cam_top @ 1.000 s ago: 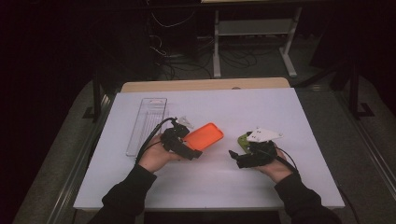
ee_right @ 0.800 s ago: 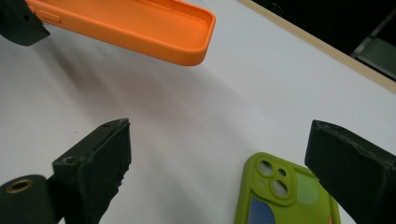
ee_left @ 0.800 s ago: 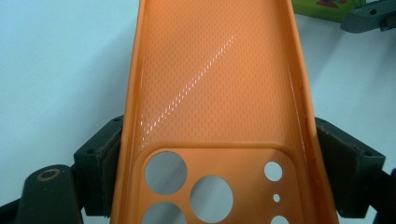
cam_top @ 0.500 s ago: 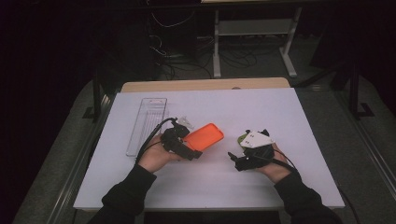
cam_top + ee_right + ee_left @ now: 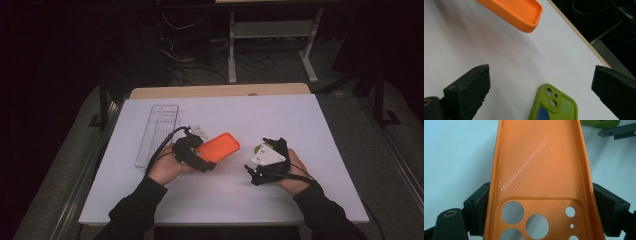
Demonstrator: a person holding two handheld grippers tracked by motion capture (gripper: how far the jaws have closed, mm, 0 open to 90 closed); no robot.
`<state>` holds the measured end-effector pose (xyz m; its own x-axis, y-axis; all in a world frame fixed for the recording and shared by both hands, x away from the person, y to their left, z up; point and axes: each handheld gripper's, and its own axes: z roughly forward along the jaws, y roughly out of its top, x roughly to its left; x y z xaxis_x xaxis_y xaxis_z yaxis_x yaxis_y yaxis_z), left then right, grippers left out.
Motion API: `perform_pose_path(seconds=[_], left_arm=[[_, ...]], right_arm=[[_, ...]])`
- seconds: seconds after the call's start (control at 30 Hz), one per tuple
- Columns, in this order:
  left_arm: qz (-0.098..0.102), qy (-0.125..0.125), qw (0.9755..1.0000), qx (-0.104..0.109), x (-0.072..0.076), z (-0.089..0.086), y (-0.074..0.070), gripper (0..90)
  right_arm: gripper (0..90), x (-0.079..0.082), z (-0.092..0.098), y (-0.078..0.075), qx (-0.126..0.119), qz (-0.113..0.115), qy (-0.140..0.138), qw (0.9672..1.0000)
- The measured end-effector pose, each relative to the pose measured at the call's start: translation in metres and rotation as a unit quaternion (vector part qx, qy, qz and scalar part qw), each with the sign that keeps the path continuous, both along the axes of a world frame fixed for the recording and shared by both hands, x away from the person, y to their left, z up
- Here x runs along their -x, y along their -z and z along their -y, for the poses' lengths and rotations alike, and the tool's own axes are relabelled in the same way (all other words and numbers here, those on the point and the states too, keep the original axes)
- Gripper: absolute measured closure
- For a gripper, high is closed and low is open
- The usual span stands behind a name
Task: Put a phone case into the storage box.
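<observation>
My left gripper (image 5: 204,154) is shut on an orange phone case (image 5: 220,146), held just above the white table. In the left gripper view its pads (image 5: 481,203) press both long edges of the case (image 5: 539,165), inner side up, camera cutouts nearest me. My right gripper (image 5: 258,156) hovers over a green phone (image 5: 259,148), which it partly hides. In the right gripper view the jaws of this gripper (image 5: 542,75) have just been opening and now stand wide apart. The green phone (image 5: 554,106) lies back up on the table between them, untouched.
A clear plastic tray (image 5: 157,132) lies lengthwise at the table's left, with a small pale object (image 5: 199,131) beside it. The white tabletop (image 5: 300,125) ends at a wooden strip at the back. Beyond it the floor is dark, with cables and a white stand.
My right gripper has shifted slightly left and tilted over the green phone, and its grey plate has turned. The left hand and the orange case have stayed put.
</observation>
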<state>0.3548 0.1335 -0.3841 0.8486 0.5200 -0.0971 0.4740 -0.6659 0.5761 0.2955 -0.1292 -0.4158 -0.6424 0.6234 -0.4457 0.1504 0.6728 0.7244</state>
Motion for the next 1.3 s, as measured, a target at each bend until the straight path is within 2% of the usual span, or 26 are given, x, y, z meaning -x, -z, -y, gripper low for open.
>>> perform_pose_path(seconds=[0.03,0.07,0.1,0.13,0.2,0.23,0.3,0.4,0.63,0.7,0.77,0.8,0.83,0.87,0.9,1.0,1.03,1.07,1.13,1.2,1.23,1.27,1.3], left_arm=[[-0.001,0.002,1.0,-0.003,0.0,0.0,0.0,15.6],[-0.001,0.002,1.0,-0.003,0.0,0.0,0.0,15.6],[-0.002,0.004,1.0,-0.005,0.0,0.0,0.0,15.6],[-0.002,0.004,1.0,-0.005,0.0,0.0,0.0,15.6],[-0.002,0.01,0.9999,-0.012,-0.001,-0.001,-0.001,15.6],[-0.003,-0.001,1.0,0.0,0.0,0.0,0.001,15.6],[-0.002,0.0,1.0,0.001,0.001,0.0,0.0,15.6],[0.001,0.001,1.0,0.0,0.001,0.001,0.0,15.6],[0.003,0.001,1.0,-0.001,0.001,0.001,0.0,15.6],[0.001,-0.004,1.0,0.004,0.002,0.002,0.001,15.6],[0.002,0.001,1.0,-0.001,0.002,0.002,0.001,15.6],[0.001,0.001,1.0,-0.001,0.002,0.002,0.001,15.6],[0.001,0.004,1.0,-0.004,0.002,0.002,0.001,15.6],[0.001,0.001,1.0,-0.001,0.002,0.002,0.001,15.6],[0.001,0.001,1.0,-0.001,0.002,0.002,0.001,15.6],[0.003,0.001,1.0,-0.003,0.002,0.002,0.001,15.6],[0.004,0.002,1.0,-0.002,0.002,0.002,0.001,15.6],[0.004,0.009,0.9999,-0.011,0.002,0.001,0.0,15.6],[0.003,0.003,1.0,-0.006,0.003,0.002,0.001,15.6],[0.004,0.01,0.9998,-0.014,0.002,0.002,0.001,15.6],[0.008,0.012,0.9997,-0.019,0.001,0.002,0.001,15.6],[0.008,0.012,0.9997,-0.019,0.001,0.002,0.001,15.6],[0.009,0.012,0.9997,-0.019,0.002,0.002,0.001,15.6]], right_arm=[[1.1,0.001,-0.001,0.0,0.011,0.011,-0.004,0.9999],[1.1,0.001,-0.001,0.0,0.011,0.011,-0.004,0.9999],[1.2,0.001,-0.001,0.0,0.031,0.027,-0.009,0.9991],[1.2,0.001,-0.001,0.0,0.031,0.027,-0.009,0.9991],[1.1,0.002,-0.002,0.0,0.04,0.044,-0.011,0.9981],[1.1,0.003,-0.003,-0.001,0.048,0.054,-0.012,0.9973],[1.2,0.005,-0.005,-0.001,0.064,0.079,-0.015,0.9948],[1.1,0.006,-0.006,-0.001,0.067,0.085,-0.016,0.9939],[1.0,0.009,-0.011,0.002,0.094,0.114,-0.016,0.989],[0.9,0.009,-0.012,0.002,0.096,0.113,-0.018,0.9888],[0.8,0.01,-0.013,0.003,0.105,0.121,-0.019,0.9869],[0.8,0.009,-0.012,0.002,0.128,0.129,-0.028,0.983],[0.7,0.009,-0.012,0.003,0.136,0.135,-0.031,0.981],[0.4,0.009,-0.013,0.004,0.149,0.151,-0.032,0.9766],[0.4,0.009,-0.013,0.004,0.149,0.151,-0.032,0.9766],[0.3,0.01,-0.015,0.005,0.161,0.16,-0.036,0.9732],[0.3,0.01,-0.016,0.006,0.179,0.176,-0.04,0.9672],[0.3,0.011,-0.017,0.007,0.182,0.181,-0.041,0.9656],[0.4,0.011,-0.017,0.007,0.187,0.182,-0.042,0.9645],[0.3,0.012,-0.019,0.008,0.193,0.195,-0.043,0.9606],[0.3,0.012,-0.02,0.009,0.205,0.214,-0.048,0.9539],[0.3,0.012,-0.02,0.009,0.205,0.214,-0.048,0.9539],[0.4,0.012,-0.02,0.009,0.222,0.219,-0.053,0.9488]])
